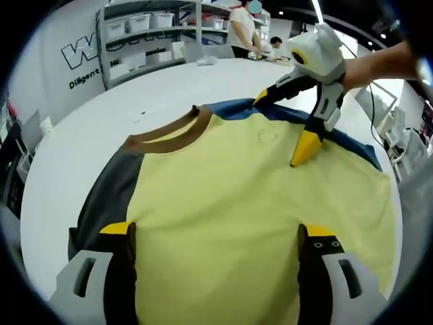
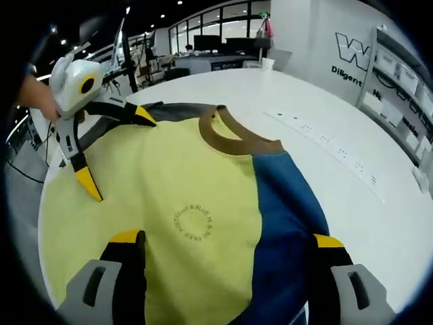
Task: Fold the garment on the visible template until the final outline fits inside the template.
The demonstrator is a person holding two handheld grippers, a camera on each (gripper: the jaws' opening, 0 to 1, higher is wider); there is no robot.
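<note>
The fold had not yet begun, by the look of it: the sweatshirt (image 1: pixel 230 196) lay spread flat and face up on the white bench (image 1: pixel 101 122), yellow body, brown collar (image 2: pixel 230 135), one grey sleeve (image 1: pixel 108 189) and one blue sleeve (image 2: pixel 284 203). No template outline could be made out under the cloth.

The left hand-held gripper (image 1: pixel 216 237) hung just above the hem with its jaws released, straddling the yellow panel. The right hand-held gripper (image 2: pixel 226 240) stood likewise spread above the chest print (image 2: pixel 193 223), holding nothing.

The next move probably called for each one to close on a sleeve or shoulder edge and carry it inward.

Beyond them stood shelving with bins (image 1: pixel 142 27) and people at a far table (image 1: pixel 247 30); a strip of markings (image 2: pixel 325 142) lay on the bench beside the blue sleeve. Nothing blocked the garment.
</note>
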